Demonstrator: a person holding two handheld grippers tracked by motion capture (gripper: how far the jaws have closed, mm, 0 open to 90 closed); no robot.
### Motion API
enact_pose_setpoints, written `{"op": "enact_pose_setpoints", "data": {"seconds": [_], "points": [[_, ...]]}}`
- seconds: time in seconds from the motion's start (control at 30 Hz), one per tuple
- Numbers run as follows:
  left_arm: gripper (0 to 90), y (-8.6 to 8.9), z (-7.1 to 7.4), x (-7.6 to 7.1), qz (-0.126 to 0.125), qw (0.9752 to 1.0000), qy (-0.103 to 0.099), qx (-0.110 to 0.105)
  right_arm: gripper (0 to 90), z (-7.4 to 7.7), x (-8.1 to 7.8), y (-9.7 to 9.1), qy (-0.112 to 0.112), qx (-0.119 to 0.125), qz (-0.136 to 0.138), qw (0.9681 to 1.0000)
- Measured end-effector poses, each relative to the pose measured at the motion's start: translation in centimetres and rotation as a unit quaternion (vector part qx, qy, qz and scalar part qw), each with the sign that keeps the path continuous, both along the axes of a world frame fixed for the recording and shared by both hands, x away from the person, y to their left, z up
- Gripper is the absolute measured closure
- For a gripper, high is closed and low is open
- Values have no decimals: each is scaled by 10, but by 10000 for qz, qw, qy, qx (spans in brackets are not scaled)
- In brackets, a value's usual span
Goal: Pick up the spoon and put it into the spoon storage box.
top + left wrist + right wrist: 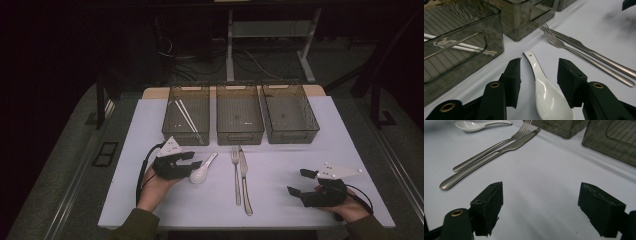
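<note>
A white ceramic spoon point(202, 170) lies on the white table point(280, 165), handle pointing toward the bins. My left gripper point(194, 160) is open with its jaws on either side of the spoon point(544, 90), not closed on it. A steel fork point(236, 175) and knife point(244, 180) lie side by side at the table's middle. Three dark see-through bins stand in a row at the back: the left bin point(186, 114) holds white chopsticks point(187, 118); the middle bin point(239, 114) and right bin point(289, 112) look empty. My right gripper point(300, 181) rests open at the near right, holding nothing.
Beyond the table a white desk frame point(270, 35) and cables point(210, 60) sit on the dark floor. Bare table surface lies between the knife point(489, 152) and my right gripper point(541, 212). The spoon point(476, 125) and fork point(496, 143) lie farther off.
</note>
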State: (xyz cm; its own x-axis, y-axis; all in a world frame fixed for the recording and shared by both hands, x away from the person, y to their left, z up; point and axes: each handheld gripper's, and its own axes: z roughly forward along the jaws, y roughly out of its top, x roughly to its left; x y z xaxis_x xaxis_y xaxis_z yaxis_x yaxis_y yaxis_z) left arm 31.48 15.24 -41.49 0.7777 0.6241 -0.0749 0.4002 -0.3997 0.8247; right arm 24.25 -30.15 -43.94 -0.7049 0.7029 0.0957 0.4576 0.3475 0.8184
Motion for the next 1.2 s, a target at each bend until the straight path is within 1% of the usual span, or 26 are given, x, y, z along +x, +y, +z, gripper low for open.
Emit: {"op": "enact_pose_setpoints", "data": {"seconds": [0.07, 0.1, 0.2, 0.27, 0.3, 0.33, 0.37, 0.4, 0.43, 0.5, 0.57, 0.6, 0.63, 0.7, 0.83, 0.97, 1.03, 1.1, 1.13, 1.17, 1.2], "points": [[558, -3, -2, 5, 8, 10000, -9, 95, 184, -1, 0, 1, 15, -7, -60, 10000], [564, -4, -2, 8, 15, 9999, -4, 116, 178, -1, 1, 1, 60, 4, -11, 10000], [608, -8, -4, 14, -18, 9998, -15, 205, 178, -1, 1, 1, 84, -63, -42, 9999], [628, -10, -5, 18, -5, 9998, 1, 211, 178, 0, 3, 0, 143, -24, -72, 9999], [644, -11, -6, 20, 7, 9997, 9, 228, 178, 0, 4, -1, 192, 32, -141, 9997], [658, -12, -6, 22, 14, 9997, 26, 232, 178, 1, 4, -2, 199, 65, -181, 9996], [676, -13, -6, 24, -8, 9996, 25, 290, 179, 1, 4, -2, 178, 99, -225, 9995], [698, -14, -7, 25, 7, 9997, 45, 253, 178, 1, 5, -3, 132, 85, -265, 9995], [726, -15, -7, 28, 0, 9996, 46, 270, 178, 1, 5, -4, 124, 81, -287, 9995], [790, -18, -8, 32, -11, 9996, 95, 263, 179, 1, 5, -4, 152, 95, -308, 9994], [849, -22, -10, 36, -28, 9996, 151, 235, 178, 1, 5, -4, 130, 79, -294, 9995], [873, -25, -11, 38, -26, 9995, 190, 236, 179, 1, 5, -3, 113, 62, -285, 9995], [892, -27, -12, 41, 7, 9992, 268, 299, 178, 1, 4, -3, 120, 63, -278, 9995], [894, -33, -15, 45, -7, 9985, 307, 446, 178, 1, 4, -2, 133, 68, -268, 9995], [894, -41, -19, 53, 39, 9980, 382, 510, 178, 1, 4, -3, 132, 66, -254, 9996], [894, -46, -24, 61, 83, 9965, 461, 689, 178, 1, 4, -2, 127, 40, -224, 9997], [894, -48, -26, 63, 153, 9957, 415, 817, 179, 1, 4, -2, 111, 30, -217, 9997], [894, -48, -27, 64, 202, 9955, 436, 820, 178, 0, 4, -2, 107, 8, -207, 9997], [894, -48, -28, 65, 191, 9955, 447, 819, 178, 0, 4, -2, 117, 10, -205, 9997], [894, -48, -28, 65, 152, 9952, 427, 862, 179, 0, 4, -1, 105, 3, -202, 9997], [895, -48, -28, 64, 174, 9951, 467, 852, 179, 0, 4, -1, 106, -2, -208, 9997]]}}
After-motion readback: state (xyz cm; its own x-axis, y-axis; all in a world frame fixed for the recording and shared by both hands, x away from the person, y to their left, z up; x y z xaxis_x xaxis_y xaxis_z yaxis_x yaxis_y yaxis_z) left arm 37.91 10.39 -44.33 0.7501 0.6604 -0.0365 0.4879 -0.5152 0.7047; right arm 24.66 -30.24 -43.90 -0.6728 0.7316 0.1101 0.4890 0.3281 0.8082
